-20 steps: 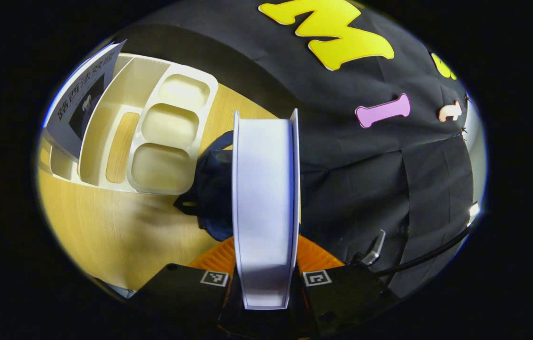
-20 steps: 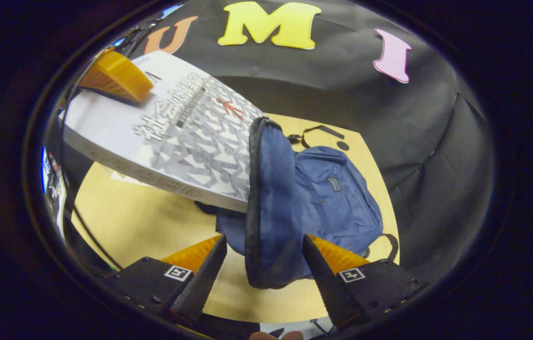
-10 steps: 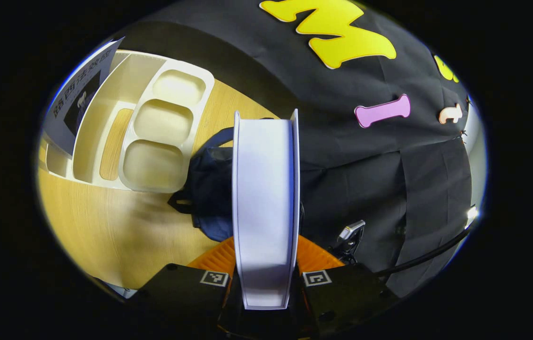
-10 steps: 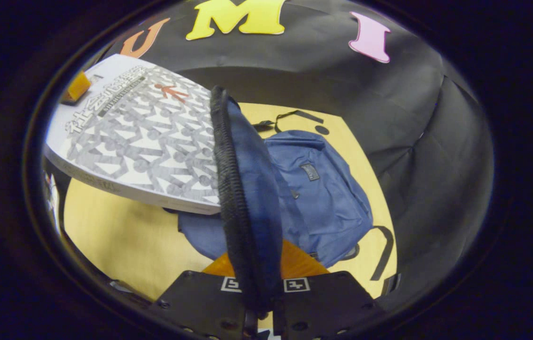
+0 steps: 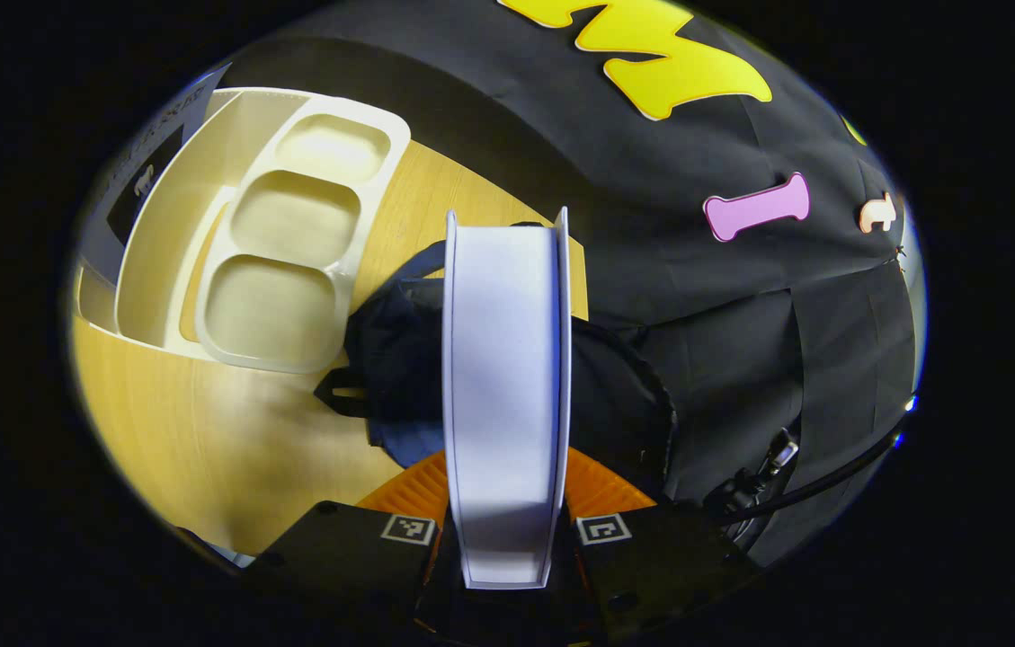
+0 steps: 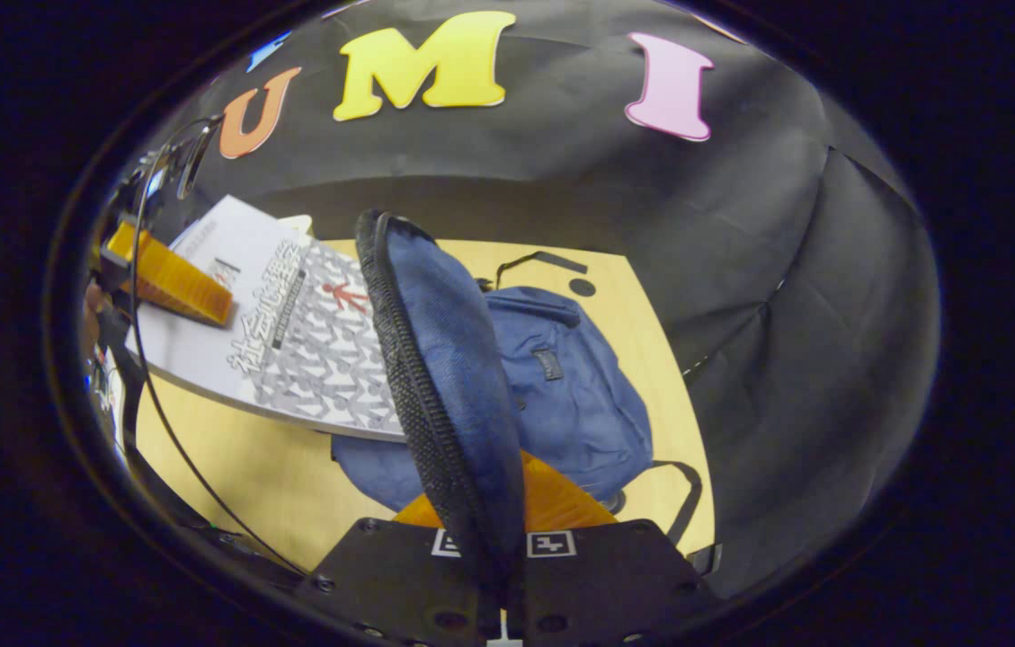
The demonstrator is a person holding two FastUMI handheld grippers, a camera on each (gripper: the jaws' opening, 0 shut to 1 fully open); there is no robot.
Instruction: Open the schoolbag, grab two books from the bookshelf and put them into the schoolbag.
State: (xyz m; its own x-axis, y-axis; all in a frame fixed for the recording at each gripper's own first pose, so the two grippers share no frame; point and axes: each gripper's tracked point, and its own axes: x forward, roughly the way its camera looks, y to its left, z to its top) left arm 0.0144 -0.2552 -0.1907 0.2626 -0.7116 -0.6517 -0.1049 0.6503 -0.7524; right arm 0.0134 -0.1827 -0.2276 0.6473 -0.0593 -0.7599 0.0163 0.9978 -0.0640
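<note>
**Book held at the raised flap of the schoolbag**

The left gripper has its fingers clamped on a thick white book, seen page-edge on and standing straight up between them. Past the book lies the dark blue schoolbag on the wooden bench, and its lifted flap now shows to the right of the book, where half a second ago there was only the booth's cloth. The cream bookshelf, lying on the far left of the bench with a second book at its outer edge, has slid a little farther left and up in the left gripper view.

In the right gripper view, the right gripper pinches the zip-edged flap of the schoolbag, fingers closed on the fabric, holding it upright; a second ago those fingers stood apart on either side of it. The book, grey patterned cover up, reaches in from the left with its near corner hidden behind the flap, and sits lower than before. The left gripper grips its far end. The bag's body rests flat on the bench, straps trailing to the far side.
</note>
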